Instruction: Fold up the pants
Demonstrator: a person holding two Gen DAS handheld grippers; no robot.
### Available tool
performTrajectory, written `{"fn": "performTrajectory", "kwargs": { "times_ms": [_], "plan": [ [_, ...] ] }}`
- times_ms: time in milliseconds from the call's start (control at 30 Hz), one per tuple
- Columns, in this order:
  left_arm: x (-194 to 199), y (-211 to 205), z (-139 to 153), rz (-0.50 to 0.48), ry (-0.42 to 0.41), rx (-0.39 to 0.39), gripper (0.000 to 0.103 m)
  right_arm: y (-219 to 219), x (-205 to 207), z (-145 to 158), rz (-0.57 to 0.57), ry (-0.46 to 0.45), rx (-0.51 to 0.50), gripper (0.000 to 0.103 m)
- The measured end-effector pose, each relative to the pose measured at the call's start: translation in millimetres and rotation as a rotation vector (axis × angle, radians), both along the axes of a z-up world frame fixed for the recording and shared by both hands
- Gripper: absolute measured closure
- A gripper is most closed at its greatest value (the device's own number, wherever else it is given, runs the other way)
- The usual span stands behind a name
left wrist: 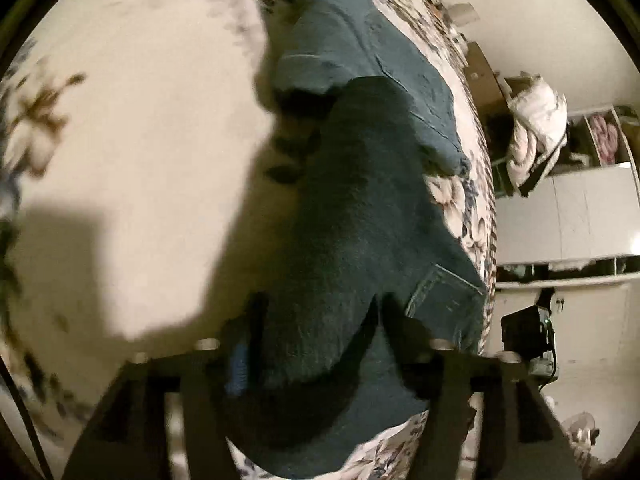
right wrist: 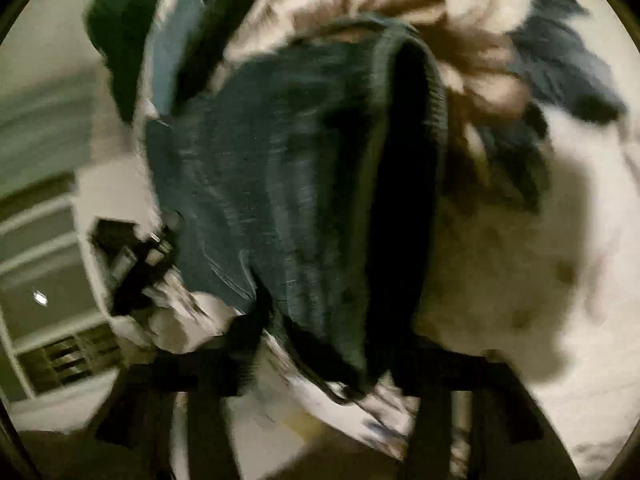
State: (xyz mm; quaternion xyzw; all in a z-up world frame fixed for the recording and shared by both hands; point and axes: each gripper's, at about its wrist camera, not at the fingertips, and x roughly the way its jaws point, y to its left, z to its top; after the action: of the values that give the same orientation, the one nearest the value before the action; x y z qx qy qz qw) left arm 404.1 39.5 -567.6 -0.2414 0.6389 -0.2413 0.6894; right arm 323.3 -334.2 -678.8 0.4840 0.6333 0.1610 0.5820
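Note:
Dark blue jeans [left wrist: 360, 184] lie on a cream floral bedspread [left wrist: 140, 140], one layer folded over another. In the left wrist view the left gripper [left wrist: 320, 320] has a finger on each side of a dark fold of denim near a stitched pocket [left wrist: 440, 296]; the jaws look spread around the cloth. In the blurred right wrist view the jeans [right wrist: 260, 180] hang over the bed edge with the waistband opening [right wrist: 404, 160] facing me. The right gripper [right wrist: 332, 344] has its fingers on either side of the denim's lower edge.
The bed edge runs down the right of the left wrist view, with white cabinets [left wrist: 568, 216], a bundled white quilt [left wrist: 536, 128] and a black device [left wrist: 528, 332] beyond. In the right wrist view a black device [right wrist: 128, 264] sits left of the jeans.

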Motion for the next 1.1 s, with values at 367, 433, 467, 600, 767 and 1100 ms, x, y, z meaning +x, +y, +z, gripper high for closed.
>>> {"fn": "performTrajectory", "kwargs": {
  "times_ms": [367,433,467,600,767,1100],
  "plan": [
    [10.7,-19.4,-23.2,-0.104,0.027,0.016,0.031,37.0,12.3,-30.3,-0.047,-0.016,0.050,0.008],
    [7.8,-16.1,-22.8,-0.099,0.014,0.002,0.043,38.1,14.5,-32.1,-0.094,0.003,0.037,0.011],
    [7.2,-12.8,-21.8,-0.093,0.011,-0.009,0.048,42.0,17.0,-27.6,-0.088,0.004,-0.005,0.019],
    [3.5,-1.4,-12.2,-0.059,0.000,-0.049,0.071,48.1,13.8,-9.0,-0.112,-0.017,-0.105,0.053],
    [-10.8,16.1,11.8,0.018,-0.018,-0.085,0.075,46.6,24.9,20.6,-0.115,-0.095,-0.073,0.060],
    [-41.6,63.2,-19.3,0.180,0.066,-0.022,0.043,35.4,36.2,32.3,-0.107,-0.033,-0.035,0.083]
  ]
}}
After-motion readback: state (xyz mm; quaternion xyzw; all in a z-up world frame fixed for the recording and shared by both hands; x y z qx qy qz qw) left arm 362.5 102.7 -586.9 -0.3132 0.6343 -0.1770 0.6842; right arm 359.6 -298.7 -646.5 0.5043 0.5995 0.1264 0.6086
